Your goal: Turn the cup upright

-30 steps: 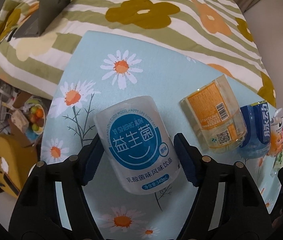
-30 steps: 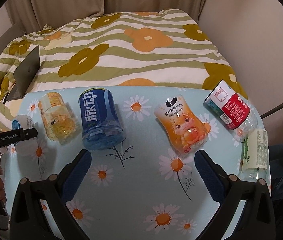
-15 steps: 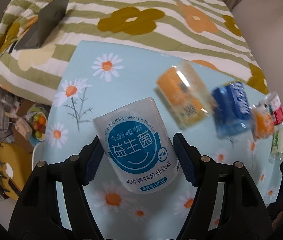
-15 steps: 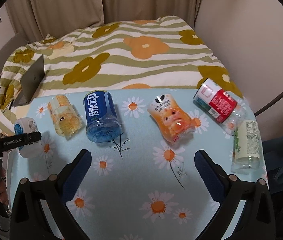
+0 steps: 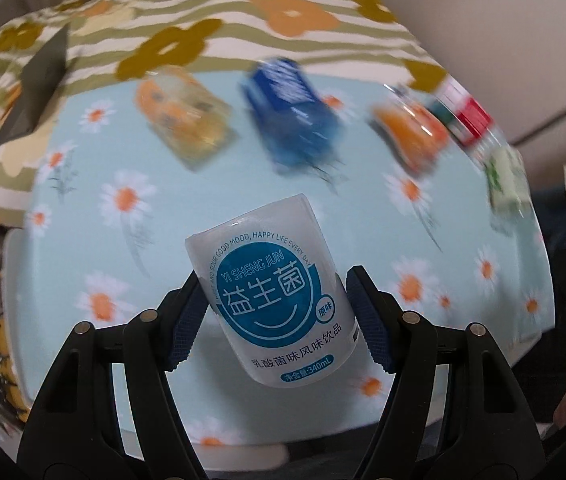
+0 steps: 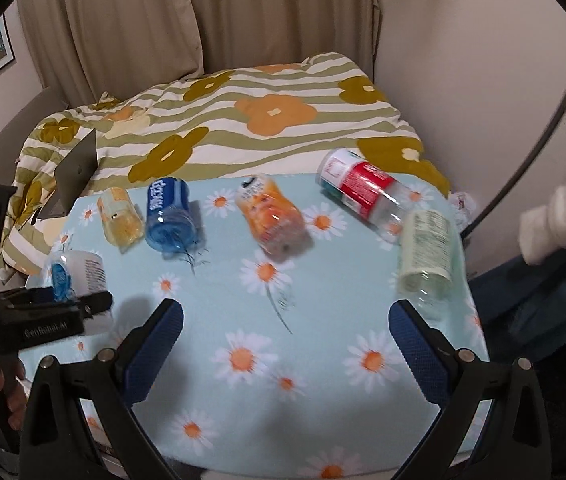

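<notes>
My left gripper is shut on a white cup with a blue round label and holds it above the daisy-print table, tilted with its far end leaning left. In the right wrist view the same cup shows at the table's left edge, held in the left gripper. My right gripper is open and empty over the table's near middle.
Several other cups lie on their sides along the table's far edge: a yellow one, a blue one, an orange one, a red-and-white one and a pale green one. A flowered striped bed lies behind.
The left gripper has lifted the white cup and swung it, so the view now faces the row of cups. The right gripper has drawn back and up.
</notes>
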Demonstrator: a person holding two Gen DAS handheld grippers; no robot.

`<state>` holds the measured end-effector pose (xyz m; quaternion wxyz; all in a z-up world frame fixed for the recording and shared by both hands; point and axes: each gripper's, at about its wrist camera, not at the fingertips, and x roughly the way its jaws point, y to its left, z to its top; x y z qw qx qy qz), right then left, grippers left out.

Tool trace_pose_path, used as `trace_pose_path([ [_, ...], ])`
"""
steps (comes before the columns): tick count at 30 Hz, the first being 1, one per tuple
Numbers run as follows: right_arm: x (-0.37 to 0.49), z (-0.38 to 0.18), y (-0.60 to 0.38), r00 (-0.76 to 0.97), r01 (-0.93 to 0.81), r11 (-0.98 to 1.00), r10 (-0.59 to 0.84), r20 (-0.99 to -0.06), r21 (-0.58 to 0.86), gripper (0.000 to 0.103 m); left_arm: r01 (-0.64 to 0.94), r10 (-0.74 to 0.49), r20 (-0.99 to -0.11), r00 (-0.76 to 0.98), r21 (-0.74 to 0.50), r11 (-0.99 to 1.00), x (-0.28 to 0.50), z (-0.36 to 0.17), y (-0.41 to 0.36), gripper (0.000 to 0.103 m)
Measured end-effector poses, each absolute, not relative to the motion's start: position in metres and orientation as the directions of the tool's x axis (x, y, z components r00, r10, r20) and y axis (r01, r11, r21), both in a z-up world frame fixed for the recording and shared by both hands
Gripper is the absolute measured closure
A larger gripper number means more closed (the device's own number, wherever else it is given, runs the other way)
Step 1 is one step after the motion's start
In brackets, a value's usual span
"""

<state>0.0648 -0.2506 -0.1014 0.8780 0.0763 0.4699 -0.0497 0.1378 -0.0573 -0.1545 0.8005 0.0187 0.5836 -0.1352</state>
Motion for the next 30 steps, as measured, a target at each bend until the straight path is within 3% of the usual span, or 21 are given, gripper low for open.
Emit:
trace_pose_path([
  [10,0.012,-0.126,-0.283,0.548,0.215,0.968,-0.007,-0.836,0.133,0.0,0.38,-0.179,-0.966,0.189,-0.096,0.92,0.106,-0.193,-0.117,0.028],
  [19,-0.005,-0.154,-0.302,0.508,0.282,0.944,0.006,-0.861,0.173,0.0,0.406,-0.17,-0.975,0.144,-0.099,0.909,0.105,-0.21,-0.126,0.027],
  [21,-0.006,-0.157,-0.305,0.505,0.291,0.94,0.006,-0.863,0.176,0.0,0.41,-0.171,-0.974,0.146,-0.098,0.907,0.105,-0.211,-0.128,0.024],
  [23,-0.007,-0.158,-0.306,0.505,0.299,0.937,0.004,-0.863,0.18,0.0,0.409,-0.169,-0.974,0.152,-0.094,0.908,0.105,-0.211,-0.131,0.008],
  [24,-0.008,-0.158,-0.307,0.504,0.302,0.936,0.004,-0.864,0.181,0.0,0.408,-0.171,-0.972,0.16,-0.093,0.908,0.105,-0.209,-0.131,0.006],
  [30,-0.011,-0.155,-0.308,0.506,0.309,0.934,-0.004,-0.863,0.177,0.0,0.406,-0.157,-0.971,0.178,-0.072,0.911,0.106,-0.204,-0.134,0.005],
])
